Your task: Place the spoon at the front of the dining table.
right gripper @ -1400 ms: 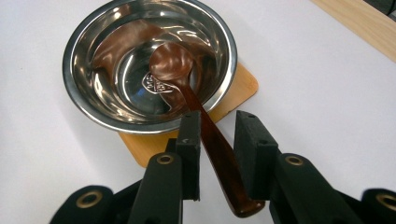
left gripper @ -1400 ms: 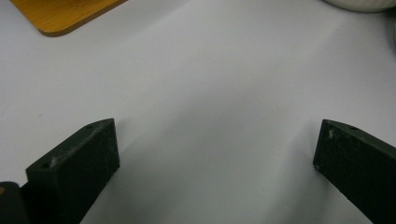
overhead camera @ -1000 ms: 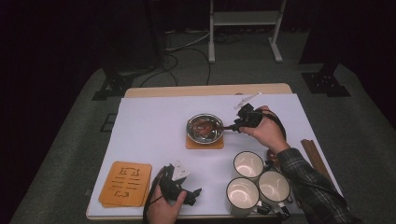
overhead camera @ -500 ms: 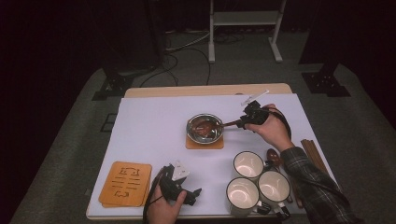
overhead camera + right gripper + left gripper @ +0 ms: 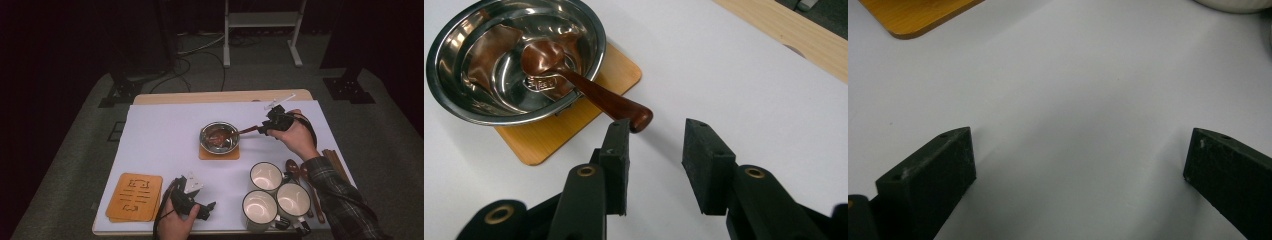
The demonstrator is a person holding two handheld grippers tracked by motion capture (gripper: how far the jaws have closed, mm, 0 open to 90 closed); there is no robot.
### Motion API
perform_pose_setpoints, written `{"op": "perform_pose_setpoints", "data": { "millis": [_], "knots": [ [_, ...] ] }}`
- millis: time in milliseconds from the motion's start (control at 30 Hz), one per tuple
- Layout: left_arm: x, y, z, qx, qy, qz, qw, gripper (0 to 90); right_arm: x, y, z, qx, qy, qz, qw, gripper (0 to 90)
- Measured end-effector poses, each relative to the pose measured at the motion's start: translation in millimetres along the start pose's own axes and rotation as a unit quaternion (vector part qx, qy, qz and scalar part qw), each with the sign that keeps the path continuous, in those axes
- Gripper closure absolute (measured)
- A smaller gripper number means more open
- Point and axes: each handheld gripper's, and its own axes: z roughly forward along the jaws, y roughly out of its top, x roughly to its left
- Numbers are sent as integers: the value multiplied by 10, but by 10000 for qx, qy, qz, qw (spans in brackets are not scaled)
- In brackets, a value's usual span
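A steel bowl stands on a square wooden coaster at mid-table. A dark brown wooden spoon lies in it, with its handle over the rim toward my right gripper. That gripper is open; the handle's end sits just past the tip of one jaw, not between the two. My left gripper rests open near the front edge, with bare white table between its jaws.
Three white mugs stand at the front right, with more brown spoons and chopsticks beside them. A stack of wooden coasters lies at the front left. The table's back edge is bare wood.
My right gripper has drawn a little to the right, away from the bowl. The spoon stays in the bowl. The left hand has not moved.
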Motion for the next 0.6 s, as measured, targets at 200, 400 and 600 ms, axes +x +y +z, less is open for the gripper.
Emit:
{"op": "perform_pose_setpoints", "data": {
  "millis": [200, 400, 600],
  "knots": [
    [0, 0, 1, -3, 5, 3, 10000, 0, -45, -30, -61, -49, -27, 39, 10000, 627],
    [0, -1, 1, -4, 5, 4, 10000, 0, -73, -75, -98, -71, -32, 96, 9999, 626],
    [0, -1, 1, -7, 7, 0, 10000, 0, -114, -125, -138, -98, -36, 166, 9998, 622]
  ]
}}
